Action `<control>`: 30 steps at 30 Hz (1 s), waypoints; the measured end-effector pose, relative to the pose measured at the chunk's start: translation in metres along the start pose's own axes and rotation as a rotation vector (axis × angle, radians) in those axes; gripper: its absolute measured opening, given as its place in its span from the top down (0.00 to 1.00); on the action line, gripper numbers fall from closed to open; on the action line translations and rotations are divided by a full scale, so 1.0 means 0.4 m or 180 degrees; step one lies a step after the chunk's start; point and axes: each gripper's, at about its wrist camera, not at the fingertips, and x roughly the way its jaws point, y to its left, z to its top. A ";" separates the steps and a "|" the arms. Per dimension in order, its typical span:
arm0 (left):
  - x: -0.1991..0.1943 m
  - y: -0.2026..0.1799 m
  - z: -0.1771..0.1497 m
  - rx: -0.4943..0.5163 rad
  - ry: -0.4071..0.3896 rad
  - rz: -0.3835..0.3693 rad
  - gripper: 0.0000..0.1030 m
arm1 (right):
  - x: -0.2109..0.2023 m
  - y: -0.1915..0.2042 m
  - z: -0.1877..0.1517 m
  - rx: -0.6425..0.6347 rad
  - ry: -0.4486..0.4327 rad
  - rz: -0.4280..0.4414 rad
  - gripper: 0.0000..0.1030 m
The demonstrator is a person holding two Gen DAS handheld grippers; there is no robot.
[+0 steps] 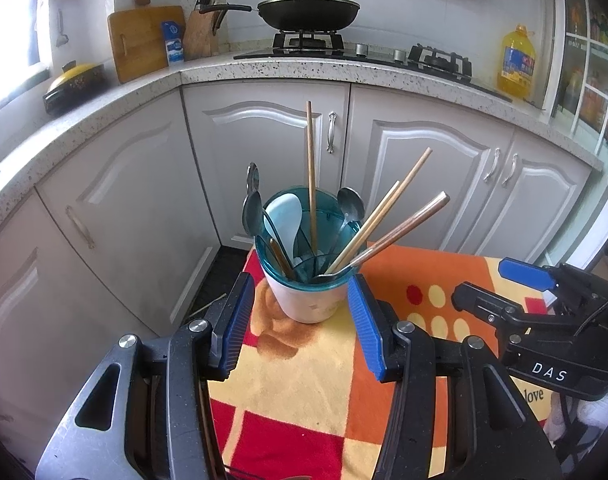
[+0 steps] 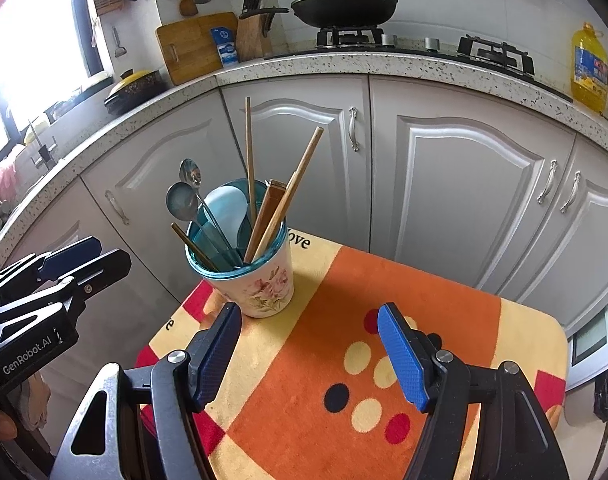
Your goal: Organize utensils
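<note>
On the far left corner of the cloth (image 2: 384, 280), the cup (image 1: 308, 296) holds chopsticks (image 1: 312, 176) and spoons (image 2: 181, 200). Both tools, left (image 1: 301, 322) and right (image 2: 310, 354), are released, gripping nothing. The cup could be toppled by a knocked leaning stick.

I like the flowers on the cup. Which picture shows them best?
The right wrist view: the pink flowers on the utensil cup face that camera. In the left wrist view the cup shows a nearly plain side with only a faint mark.
</note>
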 end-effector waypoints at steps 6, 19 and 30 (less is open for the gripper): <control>0.002 -0.005 -0.002 0.0026 0.0006 -0.0009 0.54 | -0.001 0.001 0.000 -0.0007 0.0000 0.0000 0.33; 0.001 -0.003 -0.002 0.0008 0.0008 -0.0015 0.53 | 0.002 0.021 0.003 -0.0065 0.0022 -0.0001 0.33; 0.001 0.001 -0.001 0.0001 0.0001 -0.0011 0.54 | 0.003 0.042 0.007 -0.0137 0.0021 0.0015 0.33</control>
